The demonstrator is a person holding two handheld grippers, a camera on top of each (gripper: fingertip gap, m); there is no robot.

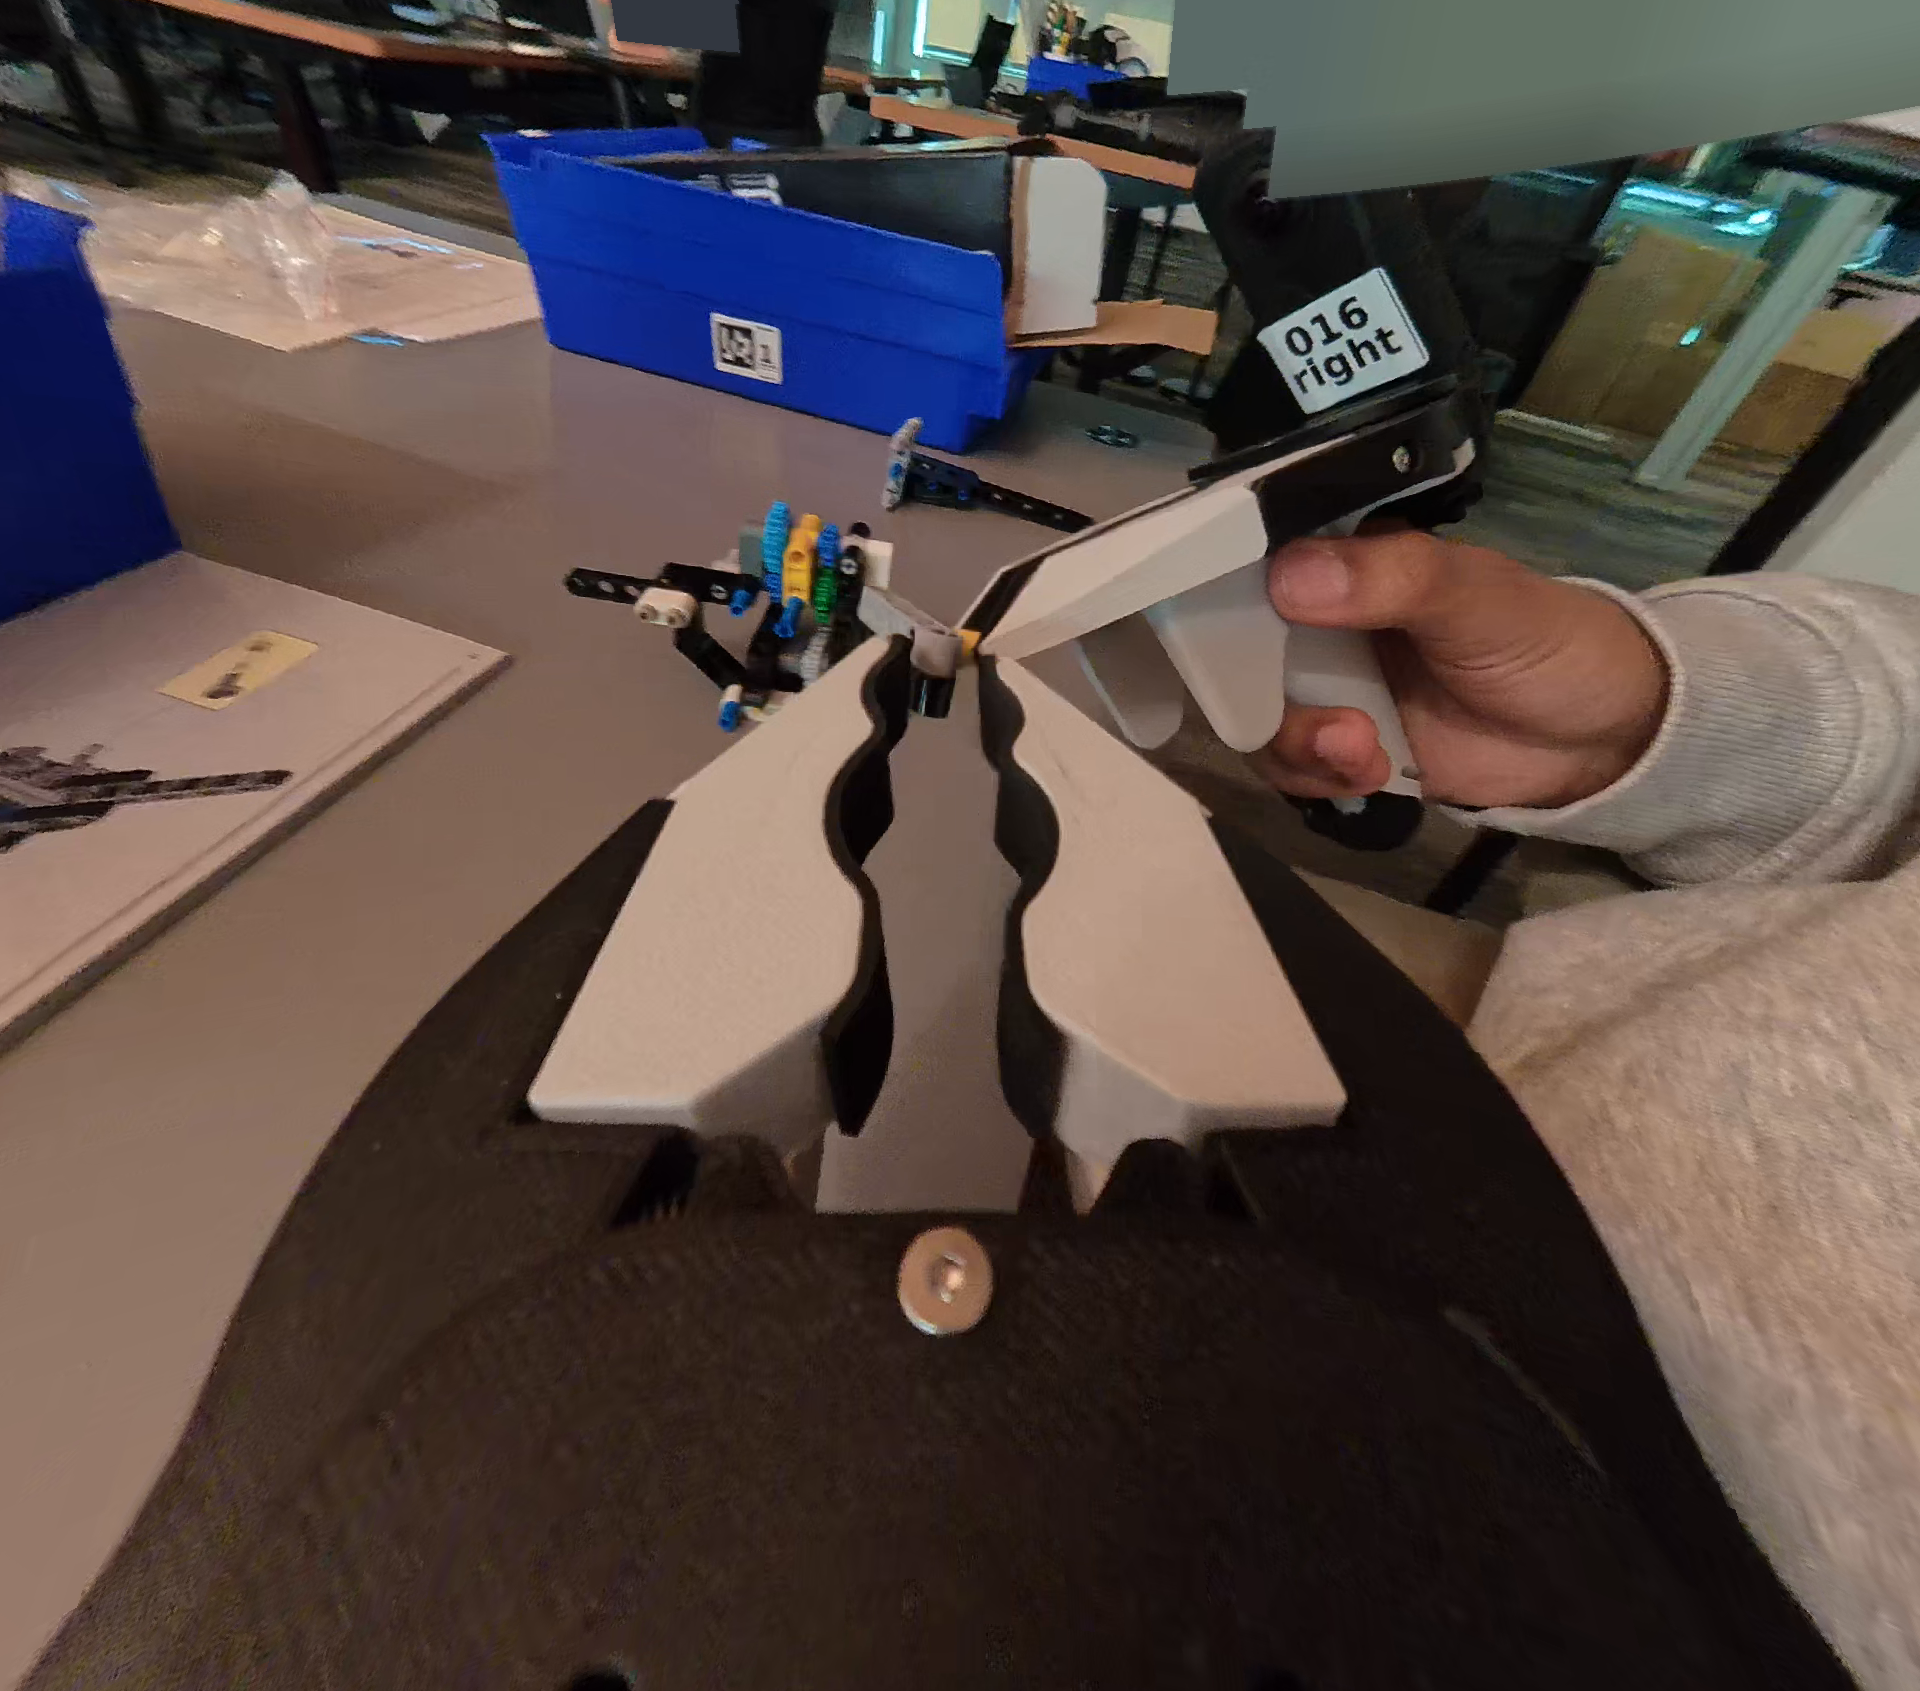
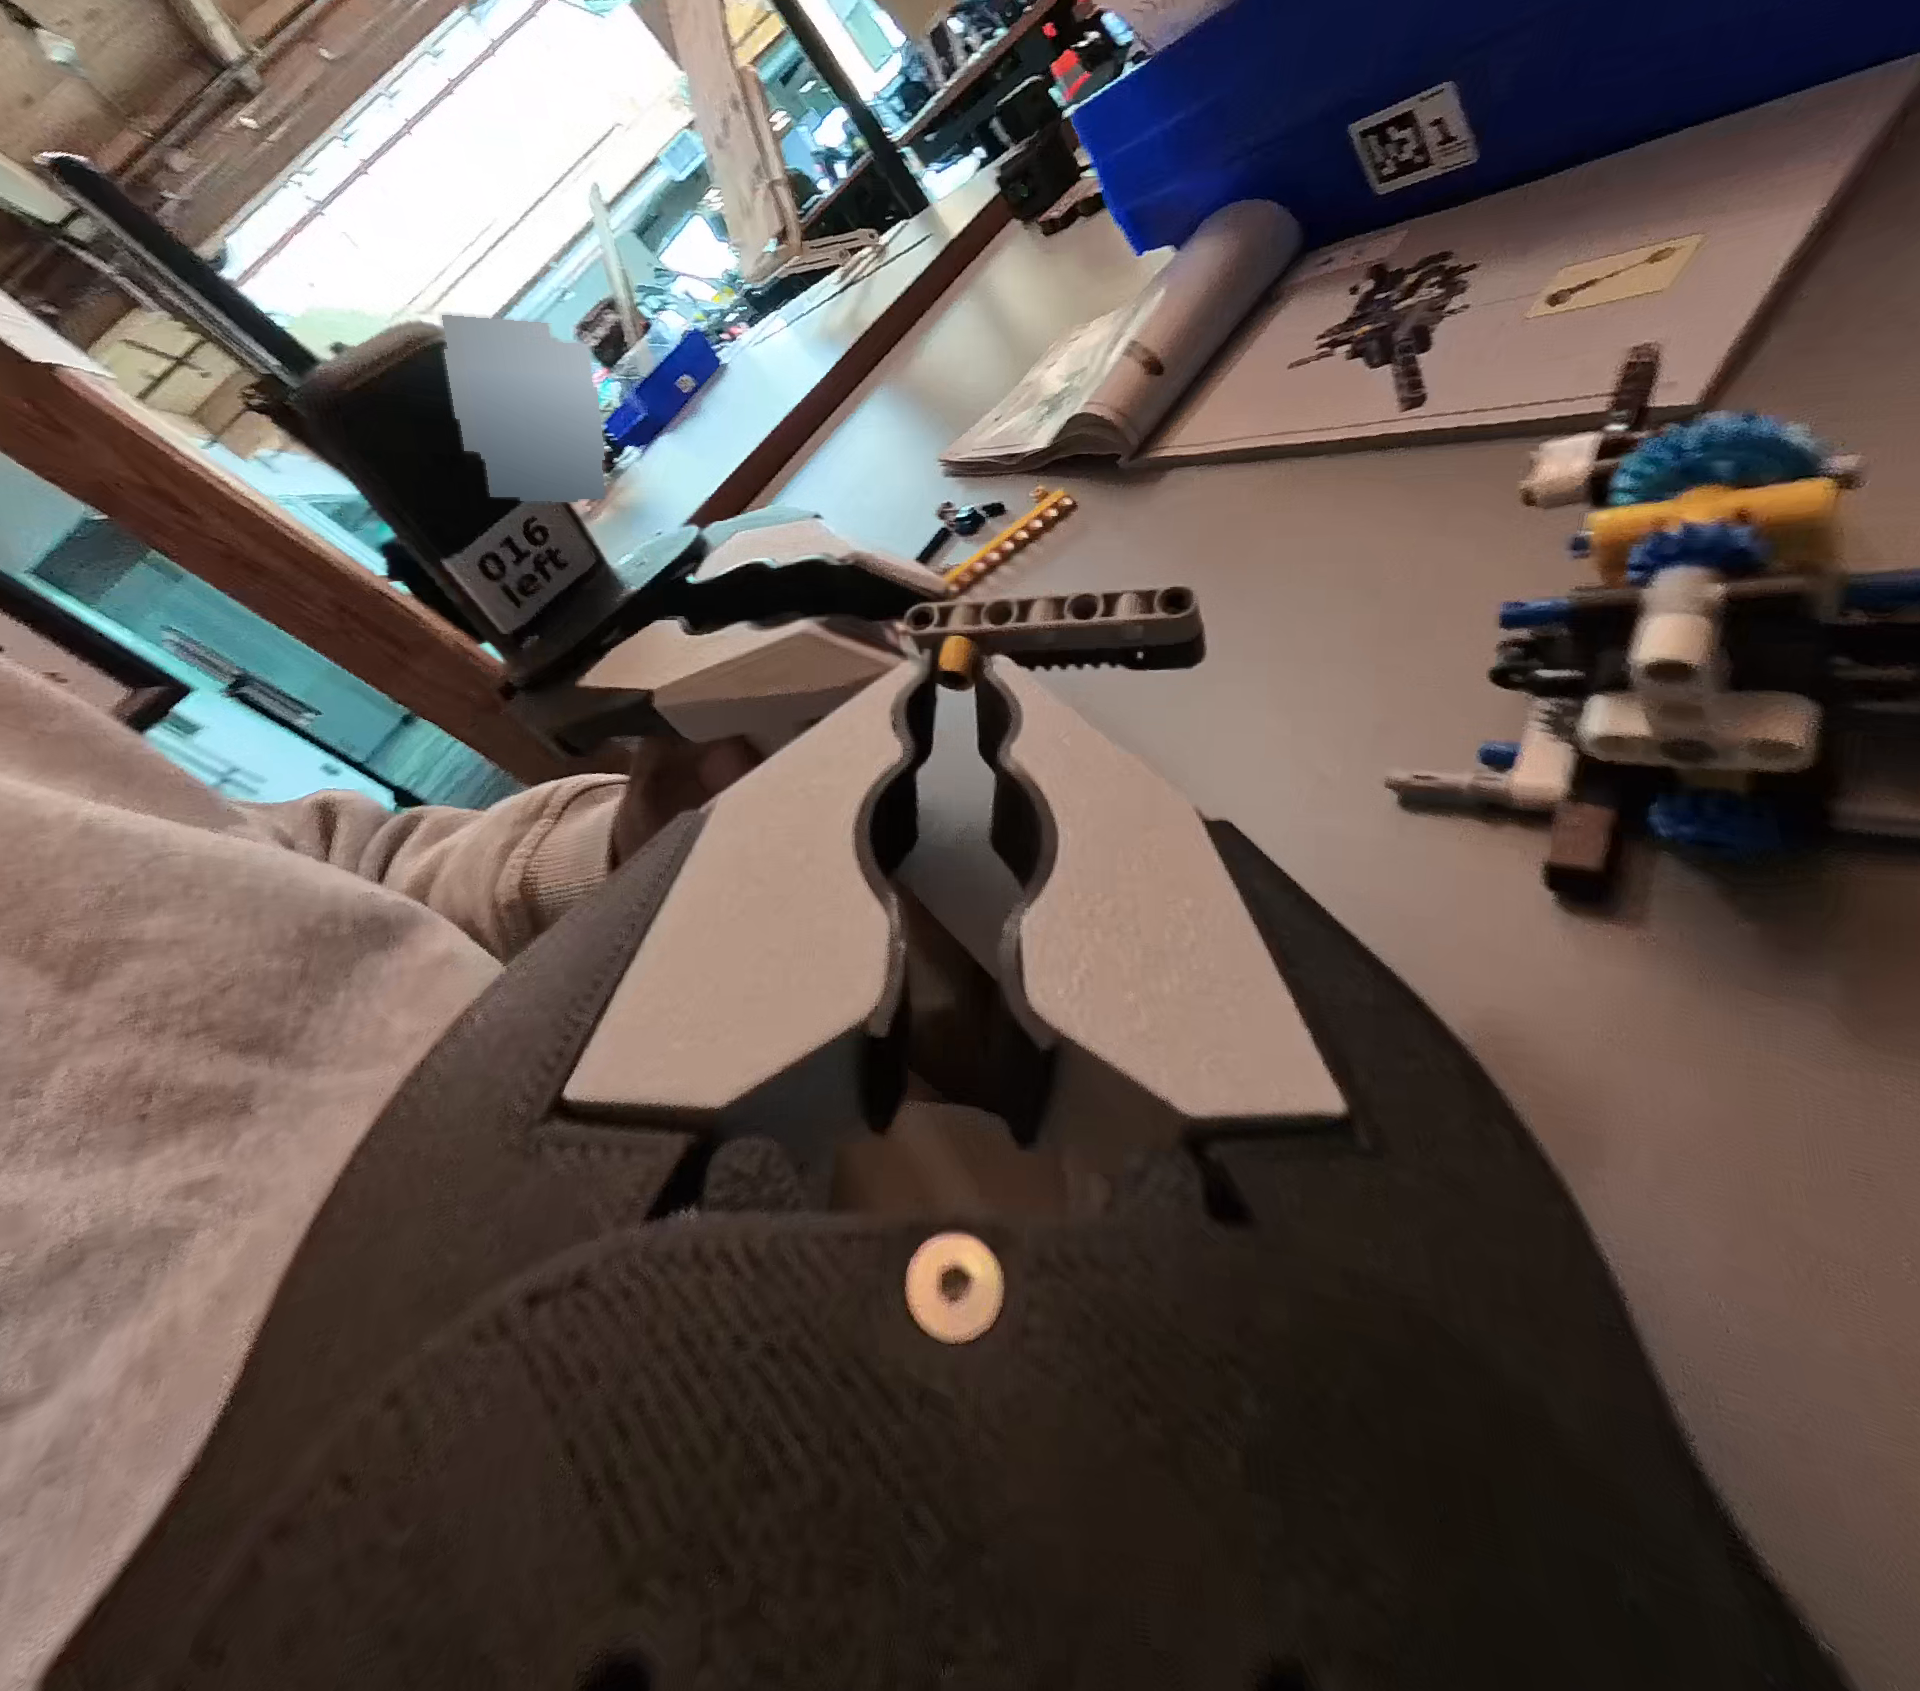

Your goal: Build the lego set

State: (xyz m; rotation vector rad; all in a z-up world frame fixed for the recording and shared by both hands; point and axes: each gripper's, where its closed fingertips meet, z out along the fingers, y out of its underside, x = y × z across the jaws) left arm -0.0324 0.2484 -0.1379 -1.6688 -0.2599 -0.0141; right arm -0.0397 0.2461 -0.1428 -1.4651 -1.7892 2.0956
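Observation:
My left gripper [image 1: 935, 656] is shut on a grey holed beam [image 2: 1049, 611] with a black toothed strip under it, and holds it above the table. My right gripper [image 2: 951, 683] is shut on a short yellow pin [image 2: 954, 661]. The pin's end is at the beam's underside near its left end. In the left wrist view the right gripper [image 1: 982, 642] comes in from the right, tip to tip with mine, and the yellow pin [image 1: 969, 642] touches the grey beam [image 1: 933, 649]. The partly built model [image 1: 790, 592] with blue, yellow and green gears stands on the table behind; it also shows in the right wrist view [image 2: 1683, 654].
An open instruction booklet [image 2: 1403, 353] lies on the grey table. A blue bin [image 1: 769, 291] with a box inside stands behind the model, and another blue bin [image 1: 62, 415] at far left. A loose black and blue subassembly [image 1: 977, 488] and a yellow beam [image 2: 1013, 540] lie nearby. The tips of both grippers are at nearly the same place.

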